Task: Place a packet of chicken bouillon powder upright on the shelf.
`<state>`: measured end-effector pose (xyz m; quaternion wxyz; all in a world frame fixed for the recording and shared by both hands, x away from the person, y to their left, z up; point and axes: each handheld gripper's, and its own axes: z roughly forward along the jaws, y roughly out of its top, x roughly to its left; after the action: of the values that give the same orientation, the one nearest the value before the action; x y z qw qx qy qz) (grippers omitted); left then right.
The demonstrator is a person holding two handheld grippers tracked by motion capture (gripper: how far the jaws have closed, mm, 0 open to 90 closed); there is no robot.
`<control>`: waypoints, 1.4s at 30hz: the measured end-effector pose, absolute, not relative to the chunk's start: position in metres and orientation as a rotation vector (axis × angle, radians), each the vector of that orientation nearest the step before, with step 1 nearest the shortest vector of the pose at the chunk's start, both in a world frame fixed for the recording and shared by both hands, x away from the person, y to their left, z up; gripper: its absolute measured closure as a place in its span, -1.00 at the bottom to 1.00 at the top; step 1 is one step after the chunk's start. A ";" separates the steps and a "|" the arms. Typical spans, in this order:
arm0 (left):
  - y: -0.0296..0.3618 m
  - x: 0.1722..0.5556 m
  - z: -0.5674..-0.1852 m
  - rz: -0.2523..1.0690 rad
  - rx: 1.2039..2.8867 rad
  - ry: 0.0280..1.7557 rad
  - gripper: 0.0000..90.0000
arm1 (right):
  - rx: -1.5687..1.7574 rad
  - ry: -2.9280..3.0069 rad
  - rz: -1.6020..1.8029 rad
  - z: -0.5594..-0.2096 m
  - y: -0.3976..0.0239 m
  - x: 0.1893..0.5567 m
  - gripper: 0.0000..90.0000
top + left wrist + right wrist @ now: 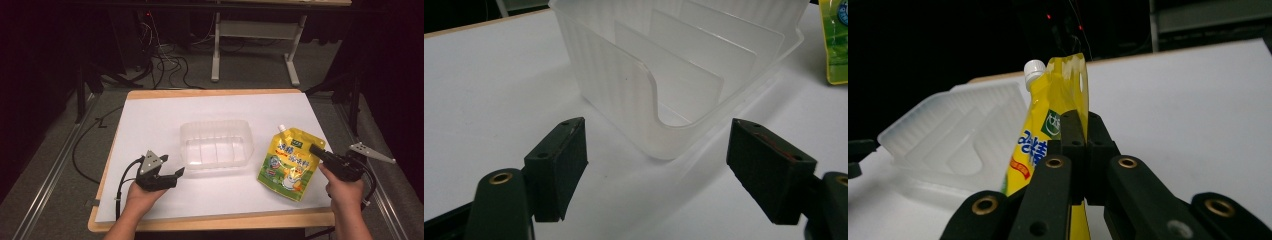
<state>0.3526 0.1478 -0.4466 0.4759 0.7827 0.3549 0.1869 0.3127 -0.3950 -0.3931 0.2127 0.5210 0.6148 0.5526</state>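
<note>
I see my right gripper point(1082, 150) closed on the edge of the yellow spout pouch point(290, 164), which lies on the white worktop point(150, 130) just right of the clear plastic container point(216, 144). My left gripper point(659, 170) is wide open, empty, near the container's left end.

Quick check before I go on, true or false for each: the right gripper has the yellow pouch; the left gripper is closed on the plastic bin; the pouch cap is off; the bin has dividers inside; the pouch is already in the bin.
1. The right gripper is shut on the yellow pouch. True.
2. The left gripper is closed on the plastic bin. False: its jaws stand open, short of the bin.
3. The cap is off. False: a white cap sits on the spout.
4. The bin has dividers inside. True.
5. The pouch is in the bin. False: it is beside it, over the white sheet.
</note>
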 end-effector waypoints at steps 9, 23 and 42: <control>0.156 0.347 -0.445 0.469 1.907 0.872 -0.45 | 1.252 1.592 1.436 -0.363 -0.382 0.300 1.00; 0.138 0.357 -0.444 0.467 1.872 0.879 -0.43 | 1.283 1.566 1.375 -0.377 -0.396 0.280 0.96; 0.121 0.377 -0.449 0.467 1.769 0.984 0.05 | 1.391 1.678 1.254 -0.400 -0.385 0.285 -0.03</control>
<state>0.3771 0.1210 -0.4486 0.5074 0.7337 0.4081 0.1938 0.2846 -0.3848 -0.4002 0.3085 0.5263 0.6346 0.4744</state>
